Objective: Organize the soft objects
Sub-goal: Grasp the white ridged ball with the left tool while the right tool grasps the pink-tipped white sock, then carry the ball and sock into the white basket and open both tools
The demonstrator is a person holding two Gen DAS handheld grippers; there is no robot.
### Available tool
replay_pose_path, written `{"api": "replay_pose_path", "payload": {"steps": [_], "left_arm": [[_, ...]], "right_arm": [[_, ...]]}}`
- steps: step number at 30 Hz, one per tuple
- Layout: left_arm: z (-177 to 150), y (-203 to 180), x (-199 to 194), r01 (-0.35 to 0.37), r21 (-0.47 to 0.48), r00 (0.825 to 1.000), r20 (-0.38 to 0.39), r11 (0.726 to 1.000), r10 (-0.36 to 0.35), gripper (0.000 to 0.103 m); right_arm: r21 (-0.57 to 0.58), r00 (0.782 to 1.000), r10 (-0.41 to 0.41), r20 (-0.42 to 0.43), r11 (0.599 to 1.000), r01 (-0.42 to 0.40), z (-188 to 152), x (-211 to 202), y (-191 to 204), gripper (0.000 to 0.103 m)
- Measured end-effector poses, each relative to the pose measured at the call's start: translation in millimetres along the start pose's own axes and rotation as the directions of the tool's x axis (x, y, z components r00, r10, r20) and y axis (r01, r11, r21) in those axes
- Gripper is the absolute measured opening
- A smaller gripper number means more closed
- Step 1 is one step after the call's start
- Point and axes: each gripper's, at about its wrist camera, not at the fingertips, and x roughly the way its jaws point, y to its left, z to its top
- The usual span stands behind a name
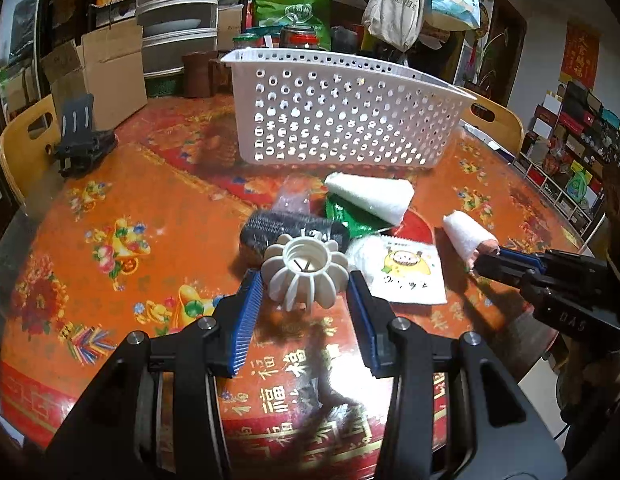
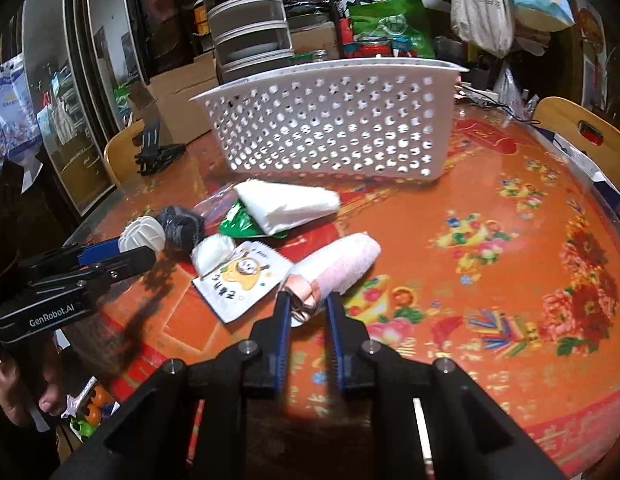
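Note:
My left gripper (image 1: 306,280) is shut on a white ribbed round ball (image 1: 306,274), held just above the table; it also shows in the right wrist view (image 2: 142,234). My right gripper (image 2: 308,300) is shut on the end of a rolled white-and-pink towel (image 2: 342,264), seen too in the left wrist view (image 1: 468,236). A white perforated basket (image 1: 342,116) stands behind the pile. The pile holds a folded white cloth (image 1: 370,196), a green packet (image 1: 346,220), a dark knitted roll (image 1: 270,228) and a white cartoon sachet (image 1: 406,276).
The round table has an orange-red patterned cover (image 1: 130,240). A black phone stand (image 1: 80,136) sits at its far left edge. Wooden chairs (image 2: 582,136), cardboard boxes (image 1: 106,76) and stacked containers (image 1: 178,12) surround the table.

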Motion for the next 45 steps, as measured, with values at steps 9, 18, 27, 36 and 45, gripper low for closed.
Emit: {"api": "replay_pose_path", "payload": {"steps": [9, 18, 27, 36, 45], "left_arm": [[11.5, -3.8, -11.0, -0.020, 0.006, 1.000, 0.024, 1.000, 0.019, 0.041], [22.0, -3.0, -17.5, -0.013, 0.011, 0.999, 0.049, 1.000, 0.012, 0.041], [45.9, 0.2, -19.3, 0.031, 0.004, 0.997, 0.073, 1.000, -0.031, 0.041], [57.2, 9.6, -12.7, 0.069, -0.007, 0.994, 0.086, 0.998, -0.068, 0.041], [48.9, 24.0, -8.2, 0.103, -0.035, 0.991, 0.088, 0.994, -0.100, 0.041]], "right_arm": [[-0.001, 0.999, -0.008, 0.035, 1.000, 0.008, 2.6, -14.3, -7.7, 0.010], [-0.017, 0.998, -0.010, 0.055, 1.000, 0.011, 9.0, -19.2, -4.1, 0.005], [-0.051, 0.997, -0.015, 0.069, 0.999, 0.019, 26.2, -22.5, 1.8, 0.000], [-0.059, 0.999, -0.019, 0.031, 0.998, 0.021, 34.6, -14.2, 4.9, 0.000], [0.032, 0.998, -0.038, -0.050, 0.999, 0.039, 31.9, 22.3, 14.7, 0.056]]}}
